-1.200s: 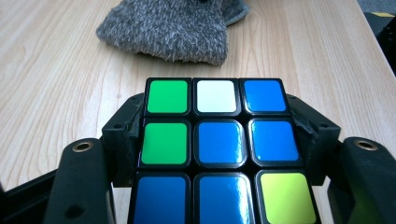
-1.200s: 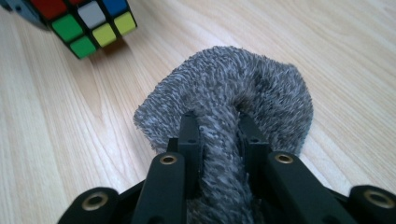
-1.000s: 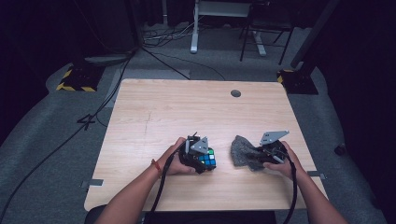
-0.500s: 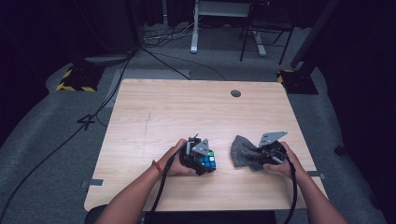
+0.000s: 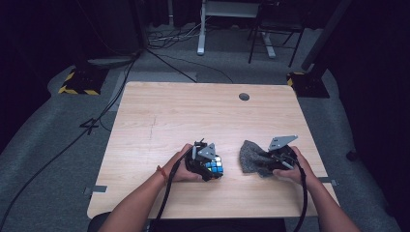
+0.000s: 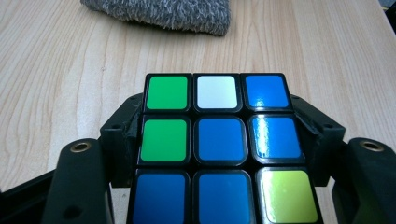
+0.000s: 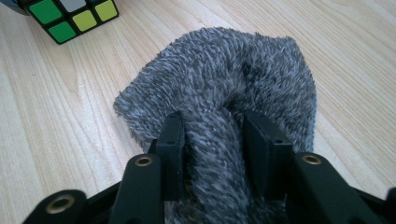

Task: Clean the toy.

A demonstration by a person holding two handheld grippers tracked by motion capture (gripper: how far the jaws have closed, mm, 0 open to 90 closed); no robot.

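Observation:
A scrambled puzzle cube (image 5: 215, 167) sits on the wooden table (image 5: 193, 111) near its front edge, blue, green, white and yellow squares (image 6: 219, 140) facing up. My left gripper (image 5: 205, 163) is shut on it, one black jaw pressed on each side of the cube. To its right lies a crumpled grey fleecy cloth (image 5: 249, 157). My right gripper (image 7: 212, 126) straddles a raised fold of that cloth (image 7: 224, 60). Its jaws have just been opening, and the fold stands loosely between them. The cube's corner (image 7: 70, 16) shows at the upper left of the right gripper view.
A round cable hole (image 5: 244, 96) sits near the table's far edge. Beyond the table are desk legs (image 5: 200, 29), floor cables and a yellow-black striped base (image 5: 77, 82). The cloth's edge (image 6: 163, 11) lies just past the cube in the left gripper view.
Both hands stay where they were. The cube and the cloth have not visibly shifted in the high view.

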